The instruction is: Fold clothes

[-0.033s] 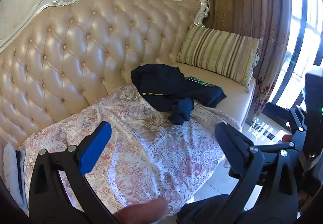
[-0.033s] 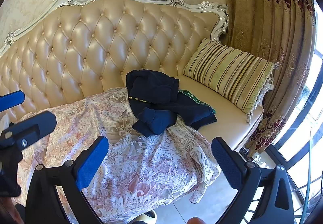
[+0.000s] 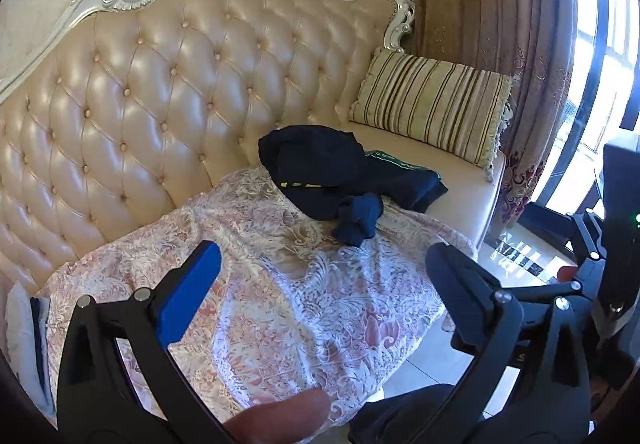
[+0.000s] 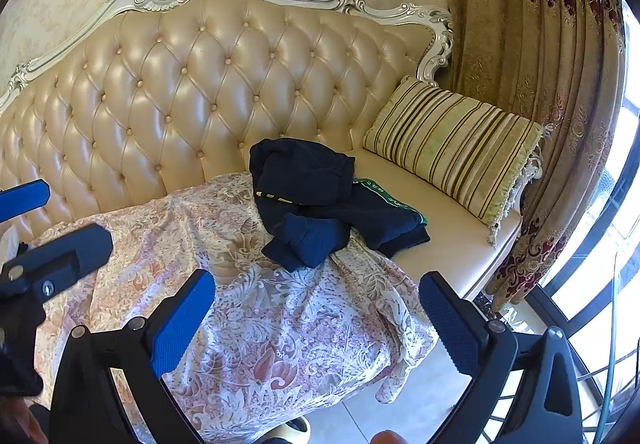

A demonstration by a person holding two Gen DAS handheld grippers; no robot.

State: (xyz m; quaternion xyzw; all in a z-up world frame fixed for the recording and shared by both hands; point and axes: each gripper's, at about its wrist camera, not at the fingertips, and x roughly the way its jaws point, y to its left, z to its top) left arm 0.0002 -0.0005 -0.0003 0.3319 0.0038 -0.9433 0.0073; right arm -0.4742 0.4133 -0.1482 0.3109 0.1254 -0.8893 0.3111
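A crumpled dark navy garment [image 3: 328,180] [image 4: 320,200] with a green printed band lies on the sofa seat, half on a pink-and-white lace throw [image 3: 260,284] [image 4: 280,324]. My left gripper [image 3: 322,256] hovers open in front of the sofa, short of the garment, with nothing between its blue-padded fingers. My right gripper [image 4: 316,280] is also open and empty, at about the same distance from the garment. The left gripper's fingers [image 4: 80,248] show at the left edge of the right wrist view.
The tufted cream sofa back [image 3: 160,104] rises behind the seat. A striped cushion [image 3: 432,112] [image 4: 452,148] leans at the right end. A patterned curtain [image 4: 540,44] and a bright window stand to the right. Pale folded items [image 3: 24,336] lie at the far left.
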